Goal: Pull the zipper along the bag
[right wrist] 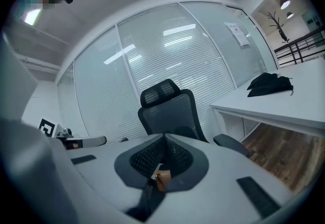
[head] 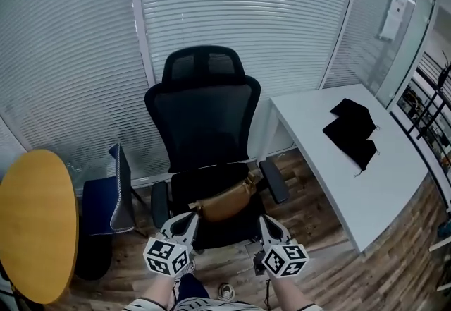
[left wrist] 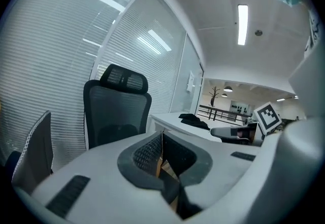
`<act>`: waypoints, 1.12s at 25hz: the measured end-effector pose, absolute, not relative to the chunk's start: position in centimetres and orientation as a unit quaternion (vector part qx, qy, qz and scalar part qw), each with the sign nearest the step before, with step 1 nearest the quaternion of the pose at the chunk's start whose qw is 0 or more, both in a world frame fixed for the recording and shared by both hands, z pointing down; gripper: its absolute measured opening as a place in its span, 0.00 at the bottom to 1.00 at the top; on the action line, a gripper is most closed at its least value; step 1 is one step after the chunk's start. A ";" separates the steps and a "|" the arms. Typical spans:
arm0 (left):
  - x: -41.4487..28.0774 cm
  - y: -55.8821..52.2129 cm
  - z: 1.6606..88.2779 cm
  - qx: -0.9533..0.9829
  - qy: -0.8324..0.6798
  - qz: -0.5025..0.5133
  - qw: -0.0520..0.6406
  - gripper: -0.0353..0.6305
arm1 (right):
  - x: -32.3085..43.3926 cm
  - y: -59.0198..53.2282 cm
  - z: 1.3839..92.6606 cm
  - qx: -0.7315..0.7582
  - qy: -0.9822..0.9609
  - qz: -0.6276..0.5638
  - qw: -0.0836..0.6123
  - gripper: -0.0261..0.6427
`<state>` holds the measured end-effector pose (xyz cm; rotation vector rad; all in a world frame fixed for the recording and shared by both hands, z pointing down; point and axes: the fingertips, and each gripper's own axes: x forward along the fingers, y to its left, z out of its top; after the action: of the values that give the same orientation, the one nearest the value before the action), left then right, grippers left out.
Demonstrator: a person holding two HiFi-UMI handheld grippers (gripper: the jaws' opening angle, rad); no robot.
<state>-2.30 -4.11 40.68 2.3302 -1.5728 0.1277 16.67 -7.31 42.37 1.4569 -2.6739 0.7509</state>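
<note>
The tan bag (head: 227, 202) hung just above the seat of the black office chair (head: 203, 116), held between the two grippers. The left gripper (head: 189, 219) was clamped tight on the bag's left end, with brown material pinched between its pads. The right gripper (head: 266, 222) was clenched on a small brown tab (right wrist: 162, 181) at the bag's right side, and a dark strap (right wrist: 147, 200) trailed below it. Black pouches (head: 352, 132) lay on the white desk (head: 317, 168) to the right of the chair
</note>
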 end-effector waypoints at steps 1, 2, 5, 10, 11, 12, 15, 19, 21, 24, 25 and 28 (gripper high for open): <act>-1.9 -3.8 40.2 0.820 -0.549 0.047 0.156 0.10 | 16.8 -6.8 41.9 0.462 -0.855 0.235 0.003 0.09; -1.5 -3.5 39.8 0.823 -0.546 0.050 0.149 0.10 | 16.9 -6.3 41.5 0.460 -0.858 0.229 0.005 0.09; -0.5 -2.7 38.2 0.832 -0.536 0.055 0.128 0.10 | 17.1 -5.0 40.0 0.450 -0.869 0.203 0.008 0.08; 0.2 -1.3 36.2 0.837 -0.532 0.061 0.113 0.10 | 17.4 -3.5 38.1 0.440 -0.880 0.178 0.010 0.08; 0.2 -1.0 35.8 0.838 -0.532 0.061 0.110 0.10 | 17.4 -3.3 37.8 0.439 -0.881 0.177 0.007 0.08; 0.2 -0.8 35.4 0.838 -0.532 0.059 0.105 0.10 | 17.3 -3.1 37.5 0.438 -0.882 0.176 0.005 0.08; 0.1 0.0 34.2 0.837 -0.536 0.057 0.089 0.10 | 17.1 -2.3 36.9 0.435 -0.882 0.181 -0.003 0.08; 0.3 1.3 33.3 0.835 -0.542 0.053 0.080 0.09 | 17.2 -1.1 36.3 0.434 -0.878 0.200 -0.015 0.08; 0.2 2.0 33.0 0.833 -0.544 0.056 0.077 0.09 | 17.1 -0.5 36.0 0.433 -0.878 0.202 -0.018 0.08; -0.2 2.7 32.5 0.831 -0.548 0.057 0.071 0.09 | 17.2 0.0 35.8 0.432 -0.879 0.202 -0.015 0.08; -0.2 2.9 32.3 0.831 -0.549 0.058 0.069 0.09 | 17.3 0.1 35.8 0.432 -0.879 0.203 -0.014 0.08; 0.0 3.5 32.1 0.831 -0.549 0.060 0.065 0.09 | 17.5 0.4 35.9 0.433 -0.878 0.203 -0.011 0.08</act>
<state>-0.05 3.53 32.10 2.5082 -1.6560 0.1822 17.46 0.44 35.91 1.3703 -2.7781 0.6429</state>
